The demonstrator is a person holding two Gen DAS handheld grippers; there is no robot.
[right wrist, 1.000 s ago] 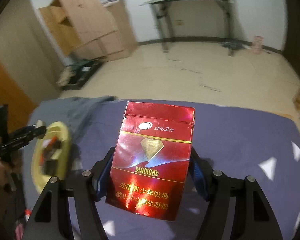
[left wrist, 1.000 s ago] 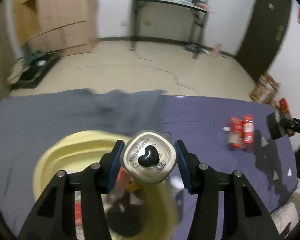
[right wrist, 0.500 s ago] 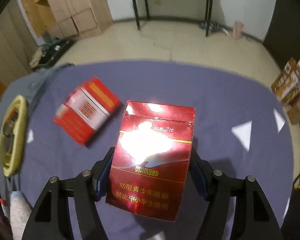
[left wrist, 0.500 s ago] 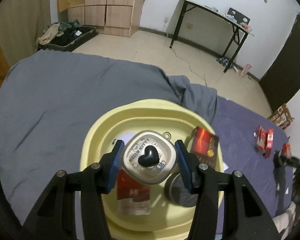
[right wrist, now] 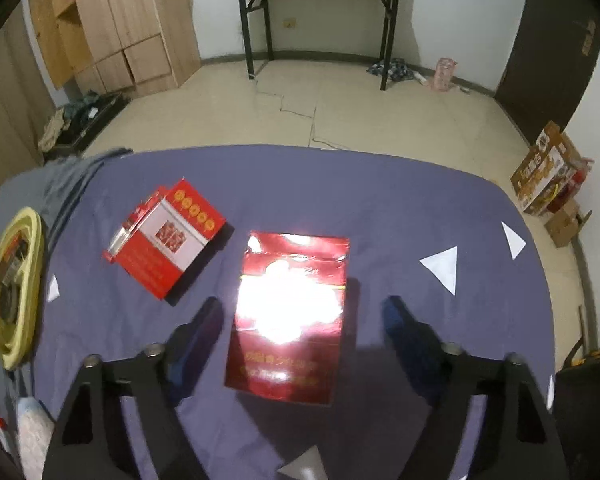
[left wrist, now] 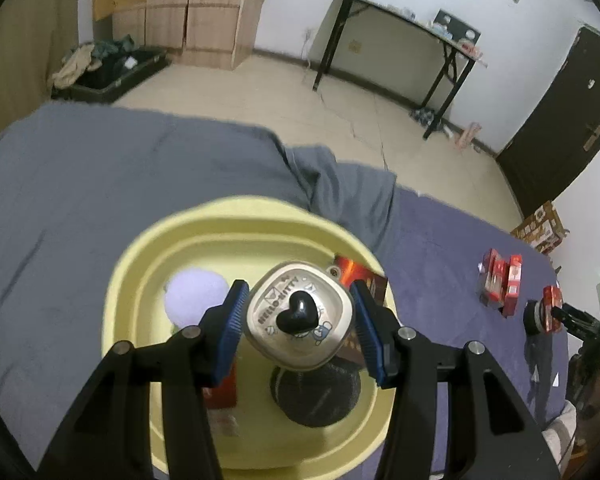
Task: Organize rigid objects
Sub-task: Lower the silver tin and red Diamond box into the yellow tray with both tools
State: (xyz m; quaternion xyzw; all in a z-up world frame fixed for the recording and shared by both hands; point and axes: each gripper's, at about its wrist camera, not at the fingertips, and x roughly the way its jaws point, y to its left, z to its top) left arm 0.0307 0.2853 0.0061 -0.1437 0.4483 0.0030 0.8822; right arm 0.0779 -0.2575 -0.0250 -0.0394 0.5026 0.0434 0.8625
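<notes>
My left gripper is shut on a silver rounded-square tin with a black heart on its lid. It holds the tin above a yellow basin on the grey blanket. The basin holds a lilac ball, a dark round lid and red packs. My right gripper is opening. A shiny red cigarette pack lies flat on the purple sheet between its jaws, and both pads stand clear of it.
A red and white box lies left of the pack, with the yellow basin at the sheet's far left edge. White paper triangles dot the sheet. More red boxes stand to the right of the basin. Bare floor, a black table and a wardrobe lie beyond the bed.
My left gripper has carried the tin leftward until it hangs over the basin. My right gripper has tipped down toward the sheet, and its jaws have spread off the red pack.
</notes>
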